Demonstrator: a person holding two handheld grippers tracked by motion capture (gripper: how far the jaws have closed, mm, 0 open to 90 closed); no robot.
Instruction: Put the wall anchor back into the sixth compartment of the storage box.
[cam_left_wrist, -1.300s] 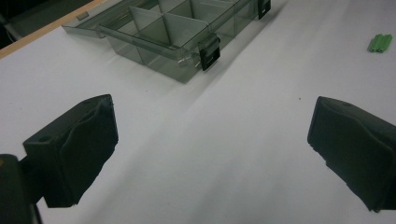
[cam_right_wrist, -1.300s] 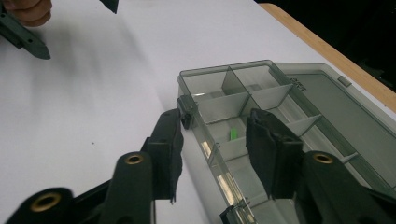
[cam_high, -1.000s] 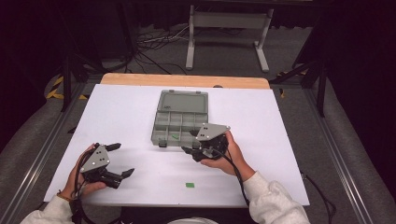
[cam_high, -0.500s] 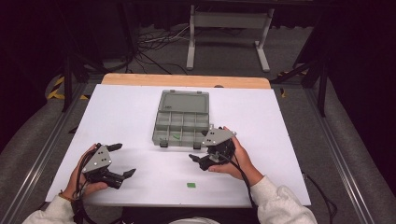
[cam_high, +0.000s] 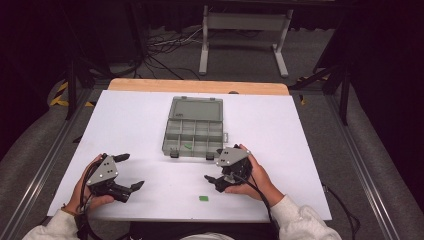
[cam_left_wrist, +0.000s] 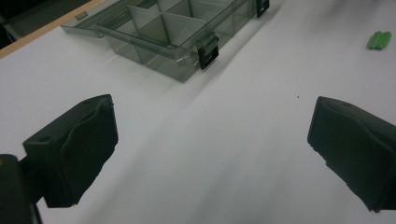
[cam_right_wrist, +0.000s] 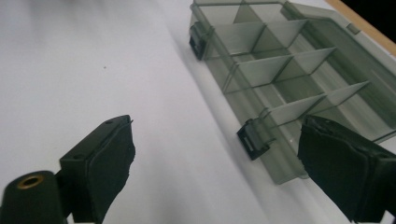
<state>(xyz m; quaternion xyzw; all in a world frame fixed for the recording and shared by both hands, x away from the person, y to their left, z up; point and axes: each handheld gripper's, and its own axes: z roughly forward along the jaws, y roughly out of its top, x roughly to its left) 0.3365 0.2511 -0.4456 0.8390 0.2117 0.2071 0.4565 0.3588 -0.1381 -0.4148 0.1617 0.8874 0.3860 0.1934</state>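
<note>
R gripper, pulled back from the box toward the near table edge since a sec ago; jaws have just been opening, now wide apart w/ nothing between them. Green part sits in a front compartment; a second green piece lies on the table just in front of R gripper. L gripper also wide open, empty, unmoved. Reading: one drop-off likely done; the loose piece is prob. the next pick.
</note>
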